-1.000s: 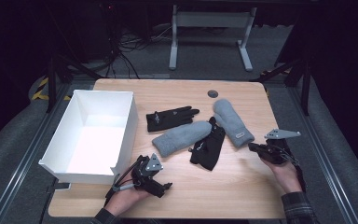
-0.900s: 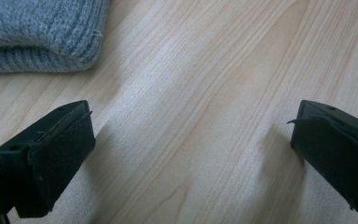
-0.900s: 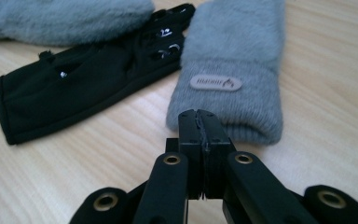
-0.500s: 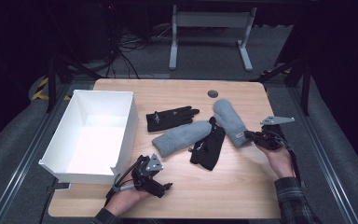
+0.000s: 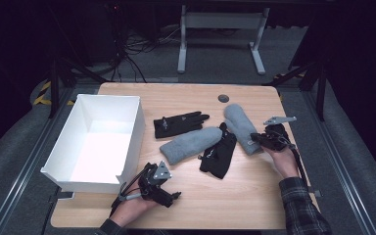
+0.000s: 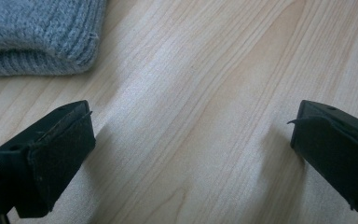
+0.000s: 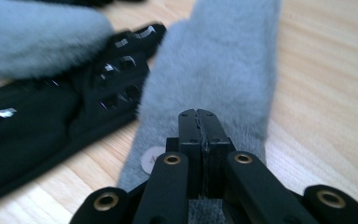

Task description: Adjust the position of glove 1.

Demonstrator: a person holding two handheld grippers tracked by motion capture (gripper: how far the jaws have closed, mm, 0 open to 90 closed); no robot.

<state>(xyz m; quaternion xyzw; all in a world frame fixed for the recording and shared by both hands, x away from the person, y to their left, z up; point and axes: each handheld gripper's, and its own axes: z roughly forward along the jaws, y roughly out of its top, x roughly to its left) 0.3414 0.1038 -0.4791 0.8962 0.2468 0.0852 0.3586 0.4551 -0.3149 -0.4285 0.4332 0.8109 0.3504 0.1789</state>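
Since a second ago, my right claw [image 5: 257, 138] has slid toward the grey mitten [image 5: 240, 126] right of the white box [image 5: 129, 142], closed on its cuff. All four gloves still lie outside the box. My left claw [image 6: 189, 154] rests wide open, low on the table [image 5: 235, 196].

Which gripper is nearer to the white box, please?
Left. The left gripper sits just beyond the white box's near right corner; the right gripper is across the table at a grey mitten.
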